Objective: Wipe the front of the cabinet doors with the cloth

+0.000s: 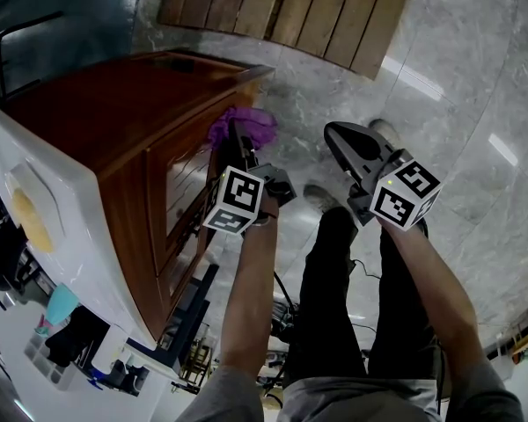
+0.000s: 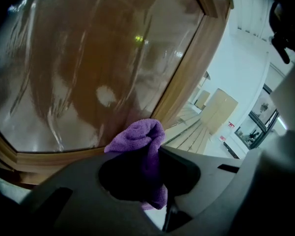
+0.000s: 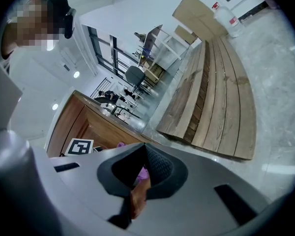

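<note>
A purple cloth (image 1: pixel 246 125) is bunched in my left gripper (image 1: pixel 238 137), which is shut on it and holds it at the upper front edge of the brown wooden cabinet (image 1: pixel 114 112). In the left gripper view the cloth (image 2: pixel 137 137) sticks out past the jaws of that gripper (image 2: pixel 153 154), right in front of the cabinet door's glossy glass panel (image 2: pixel 88 58) and its wooden frame (image 2: pixel 49 156). My right gripper (image 1: pixel 336 134) hangs over the floor to the right, away from the cabinet. It (image 3: pixel 143 149) is shut with nothing in it.
A wooden slatted platform (image 1: pixel 290 11) lies on the grey marble floor (image 1: pixel 458 104) beyond the cabinet. A white appliance (image 1: pixel 53 236) stands against the cabinet's near side. The person's legs and shoes (image 1: pixel 334 236) are below the grippers, with cables by the feet.
</note>
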The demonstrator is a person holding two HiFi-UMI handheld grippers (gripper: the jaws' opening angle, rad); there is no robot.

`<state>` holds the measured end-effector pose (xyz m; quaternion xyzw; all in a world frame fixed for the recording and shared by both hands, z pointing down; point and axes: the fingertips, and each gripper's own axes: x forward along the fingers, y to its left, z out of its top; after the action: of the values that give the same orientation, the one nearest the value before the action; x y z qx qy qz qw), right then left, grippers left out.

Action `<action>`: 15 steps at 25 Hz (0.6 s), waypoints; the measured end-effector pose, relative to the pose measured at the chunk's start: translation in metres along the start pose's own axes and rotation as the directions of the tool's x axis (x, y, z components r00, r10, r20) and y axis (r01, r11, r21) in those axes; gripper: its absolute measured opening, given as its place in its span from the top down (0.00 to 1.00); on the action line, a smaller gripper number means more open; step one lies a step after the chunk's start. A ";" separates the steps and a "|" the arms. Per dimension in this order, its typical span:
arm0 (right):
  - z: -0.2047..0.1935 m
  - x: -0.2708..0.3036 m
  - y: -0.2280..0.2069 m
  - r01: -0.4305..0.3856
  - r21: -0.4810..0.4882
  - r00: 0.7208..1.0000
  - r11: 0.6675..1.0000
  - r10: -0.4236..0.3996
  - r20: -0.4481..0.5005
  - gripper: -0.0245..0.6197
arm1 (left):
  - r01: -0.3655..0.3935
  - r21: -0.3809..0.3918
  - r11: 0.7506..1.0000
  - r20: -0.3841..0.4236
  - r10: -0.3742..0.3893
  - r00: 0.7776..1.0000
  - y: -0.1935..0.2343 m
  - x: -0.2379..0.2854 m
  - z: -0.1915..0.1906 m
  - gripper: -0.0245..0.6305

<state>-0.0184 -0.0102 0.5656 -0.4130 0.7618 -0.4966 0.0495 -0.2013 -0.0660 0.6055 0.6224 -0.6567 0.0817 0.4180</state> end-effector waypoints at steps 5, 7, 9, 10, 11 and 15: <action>0.008 -0.001 -0.005 0.001 0.009 1.000 1.000 -0.001 0.010 0.95 | -0.006 -0.013 1.000 0.005 0.006 1.000 -0.004 0.003 0.001 0.84; 0.010 -0.002 -0.007 0.001 0.012 1.000 1.000 -0.001 0.013 0.95 | -0.008 -0.025 1.000 0.007 0.009 1.000 -0.007 0.005 0.000 0.84; 0.012 -0.002 -0.008 0.001 0.016 1.000 1.000 -0.001 0.014 0.95 | -0.010 -0.030 0.999 0.011 0.010 1.000 -0.008 0.007 0.000 0.84; 0.012 -0.003 -0.007 -0.002 0.014 1.000 1.000 0.002 0.013 0.95 | -0.009 -0.035 0.999 0.014 0.010 1.000 -0.009 0.007 0.000 0.84; 0.013 -0.003 -0.007 -0.006 0.010 1.000 1.000 0.005 0.011 0.95 | -0.008 -0.043 0.999 0.018 0.008 1.000 -0.010 0.008 0.001 0.84; 0.015 -0.007 -0.010 -0.006 0.007 1.000 1.000 0.006 0.006 0.95 | 0.016 -0.104 0.994 0.040 -0.012 0.999 -0.017 0.011 0.000 0.84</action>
<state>-0.0005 -0.0174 0.5634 -0.4119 0.7612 -0.4980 0.0547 -0.1854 -0.0784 0.6057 0.6058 -0.6637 0.0324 0.4376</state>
